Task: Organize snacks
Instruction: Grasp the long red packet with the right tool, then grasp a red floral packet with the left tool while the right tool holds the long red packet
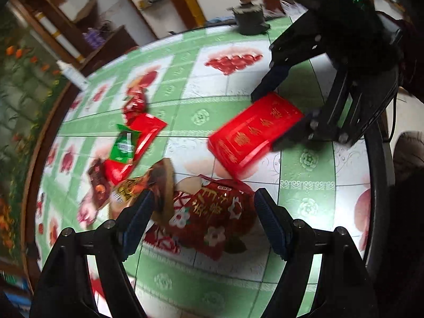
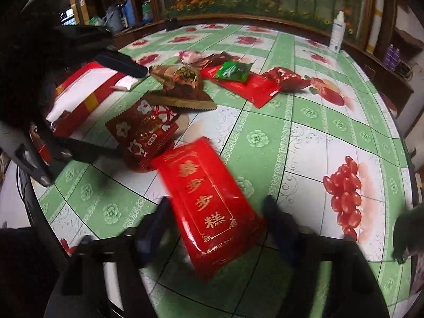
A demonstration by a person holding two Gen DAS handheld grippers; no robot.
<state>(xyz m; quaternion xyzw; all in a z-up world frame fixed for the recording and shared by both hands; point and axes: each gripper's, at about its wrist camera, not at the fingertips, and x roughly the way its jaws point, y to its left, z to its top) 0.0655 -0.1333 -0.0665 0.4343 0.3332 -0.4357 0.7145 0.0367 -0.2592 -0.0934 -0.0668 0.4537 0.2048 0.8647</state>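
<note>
Right gripper (image 2: 216, 220) fingers apart around bright red packet (image 2: 209, 209), contact unclear from blur, dark red flowered packet (image 1: 212, 214) just beyond it, between spread fingers of left gripper (image 1: 204, 206), remaining snacks further beyond on green tablecloth (image 2: 304, 122).

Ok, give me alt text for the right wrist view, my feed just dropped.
The right gripper has its fingers open either side of a bright red snack packet with gold Chinese lettering, blurred by motion, over a green and white floral tablecloth. Beyond it lie a dark red flowered packet and more snacks; the left gripper reaches in from the left.
</note>
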